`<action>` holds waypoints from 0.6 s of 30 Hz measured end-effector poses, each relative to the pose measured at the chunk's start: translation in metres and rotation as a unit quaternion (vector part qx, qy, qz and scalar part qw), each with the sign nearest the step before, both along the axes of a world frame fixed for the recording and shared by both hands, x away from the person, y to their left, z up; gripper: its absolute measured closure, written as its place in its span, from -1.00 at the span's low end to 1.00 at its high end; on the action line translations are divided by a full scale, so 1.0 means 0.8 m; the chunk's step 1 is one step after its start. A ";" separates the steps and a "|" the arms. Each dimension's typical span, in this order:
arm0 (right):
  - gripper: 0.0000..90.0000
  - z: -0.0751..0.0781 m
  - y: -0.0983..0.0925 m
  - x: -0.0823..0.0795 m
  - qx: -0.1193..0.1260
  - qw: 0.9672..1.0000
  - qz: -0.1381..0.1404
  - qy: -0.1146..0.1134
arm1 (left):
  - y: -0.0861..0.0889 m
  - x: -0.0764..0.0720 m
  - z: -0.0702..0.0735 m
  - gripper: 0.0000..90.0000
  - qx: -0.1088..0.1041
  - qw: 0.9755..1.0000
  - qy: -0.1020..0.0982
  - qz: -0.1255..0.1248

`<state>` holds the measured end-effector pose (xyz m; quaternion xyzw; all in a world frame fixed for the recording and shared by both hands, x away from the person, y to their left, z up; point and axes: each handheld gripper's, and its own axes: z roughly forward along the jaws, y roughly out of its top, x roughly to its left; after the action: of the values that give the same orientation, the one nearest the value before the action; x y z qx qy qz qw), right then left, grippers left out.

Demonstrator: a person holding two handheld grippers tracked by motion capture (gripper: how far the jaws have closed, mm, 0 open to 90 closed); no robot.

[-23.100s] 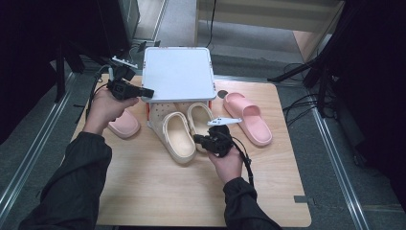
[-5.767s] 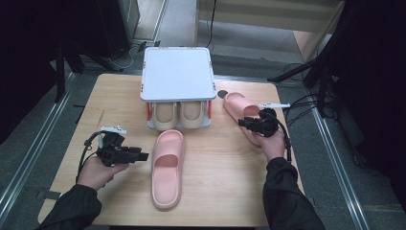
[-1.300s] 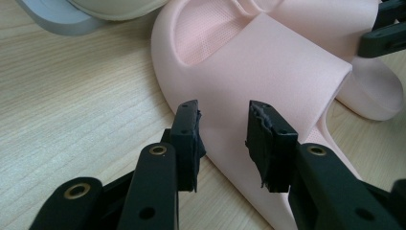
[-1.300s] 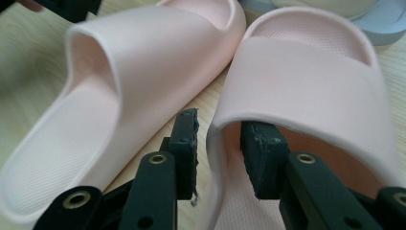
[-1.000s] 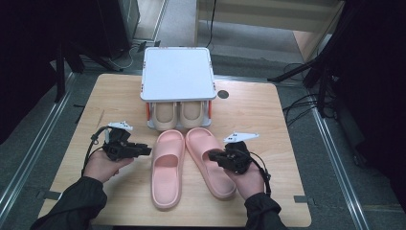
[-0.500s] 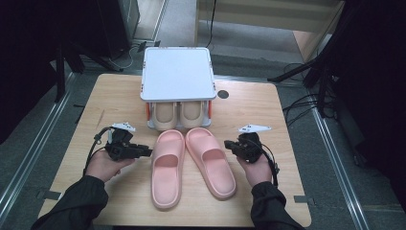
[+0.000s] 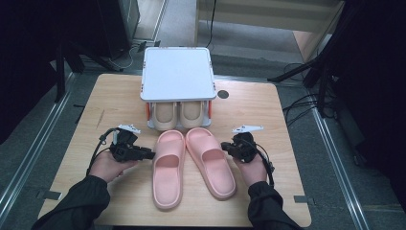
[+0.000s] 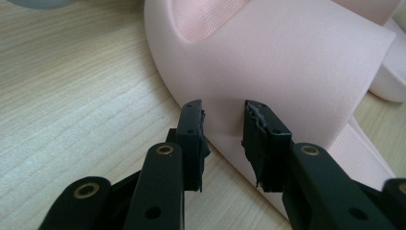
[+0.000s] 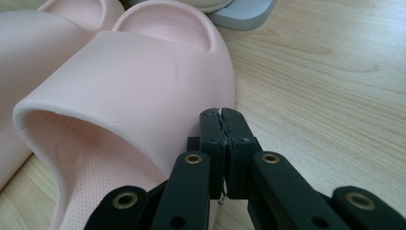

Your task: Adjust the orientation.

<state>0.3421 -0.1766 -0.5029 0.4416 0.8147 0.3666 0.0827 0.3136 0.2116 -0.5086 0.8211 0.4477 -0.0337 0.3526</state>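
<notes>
In the lower middle of the high view two pink slippers lie side by side on the wooden counter (image 7: pixel 268 115), toes pointing to the top of the frame. The left slipper (image 7: pixel 167 167) and the right slipper (image 7: pixel 210 160) touch near the toes and spread apart at the heels.

At lower left, the left claw (image 7: pixel 149 155) sits at the outer edge of the left slipper. In the left gripper view its jaws stand apart, the pink strap's side rising just past the tips with nothing pinched between them.

At lower right, the right claw (image 7: pixel 225 146) sits just beside the right slipper's outer edge. In the right gripper view its jaws are pressed together on nothing, close against the strap.

Farther up, in the upper middle, a small white rack (image 7: pixel 177 72) holds a beige pair of slippers (image 7: pixel 177 114) under its flat top.
</notes>
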 end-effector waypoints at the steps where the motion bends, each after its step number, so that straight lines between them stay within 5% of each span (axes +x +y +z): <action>1: 0.98 0.000 0.000 0.000 0.002 1.000 0.000 0.003 | -0.001 -0.001 0.000 0.51 -0.001 1.000 0.000 -0.001; 18: 0.98 -0.008 0.010 -0.007 0.023 0.999 0.010 0.019 | -0.014 -0.006 0.001 0.48 -0.001 1.000 0.006 -0.024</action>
<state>0.3364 -0.1683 -0.5091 0.4421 0.8119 0.3776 0.0527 0.3089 0.2006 -0.5082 0.8310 0.4301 -0.0469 0.3496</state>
